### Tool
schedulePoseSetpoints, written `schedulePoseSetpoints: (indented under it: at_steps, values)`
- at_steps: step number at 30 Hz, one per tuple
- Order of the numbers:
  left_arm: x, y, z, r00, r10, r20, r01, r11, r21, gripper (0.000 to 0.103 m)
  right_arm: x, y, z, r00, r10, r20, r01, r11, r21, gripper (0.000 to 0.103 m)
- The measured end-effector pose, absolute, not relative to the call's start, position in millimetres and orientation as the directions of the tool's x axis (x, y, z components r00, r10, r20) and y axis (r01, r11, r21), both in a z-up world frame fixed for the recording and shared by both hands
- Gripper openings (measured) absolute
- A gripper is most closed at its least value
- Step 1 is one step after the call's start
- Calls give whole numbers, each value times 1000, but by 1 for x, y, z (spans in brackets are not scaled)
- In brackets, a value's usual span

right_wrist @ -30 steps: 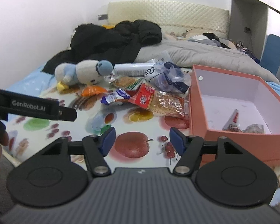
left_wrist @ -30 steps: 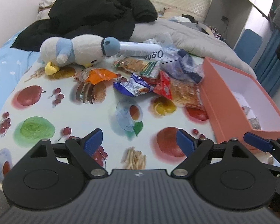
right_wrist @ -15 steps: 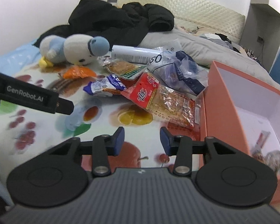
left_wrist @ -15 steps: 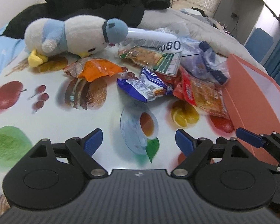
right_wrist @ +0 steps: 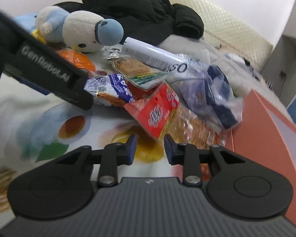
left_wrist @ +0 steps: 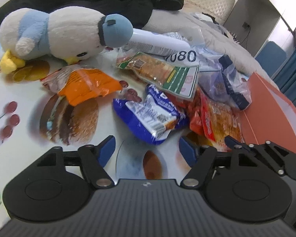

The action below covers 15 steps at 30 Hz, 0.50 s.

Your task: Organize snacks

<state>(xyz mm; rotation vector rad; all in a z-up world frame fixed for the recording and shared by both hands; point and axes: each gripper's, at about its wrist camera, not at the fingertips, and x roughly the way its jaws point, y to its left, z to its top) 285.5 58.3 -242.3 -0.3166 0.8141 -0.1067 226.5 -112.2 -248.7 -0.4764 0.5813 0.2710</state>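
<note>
Both grippers have closed in on the snack pile since 1 s ago. I see the salmon box (left_wrist: pixel 270 118) at right; the pile lies just left of it. Red cracker pack (right_wrist: pixel 163 116), crinkly, nearest the box, blue wrapper (left_wrist: pixel 150 116) further left. Left gripper (left_wrist: pixel 147 150) wide, empty; right gripper (right_wrist: pixel 150 148) narrower, empty, just before the red pack.

Bright, even indoor light; fisheye bending at edges; motion blur smears the right wrist view.
</note>
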Motion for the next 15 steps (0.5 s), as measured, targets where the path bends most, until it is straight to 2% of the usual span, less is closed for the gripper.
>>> schedulePoseSetpoints:
  at_steps: [5,6,8,9,15]
  values:
    - [293,61,-250,686,-215,-695,-42,942,-333,56,233,-98,-260,839,82,-538,-369,812,-452,24]
    - [294,62,-252,683,-230,-693,-38,936,-349,49,234,-95,-263,843,80,-533,-369,806,-463,23]
    - [295,65,-253,678,-266,-685,-35,919,-392,44,235,-90,-266,852,76,-518,-367,793,-487,19]
    - [295,65,-253,683,-265,-681,-40,917,-397,42,235,-89,-267,857,74,-511,-365,787,-497,13]
    - [290,67,-245,689,-265,-674,-48,912,-408,32,228,-86,-261,876,73,-476,-351,773,-529,7]
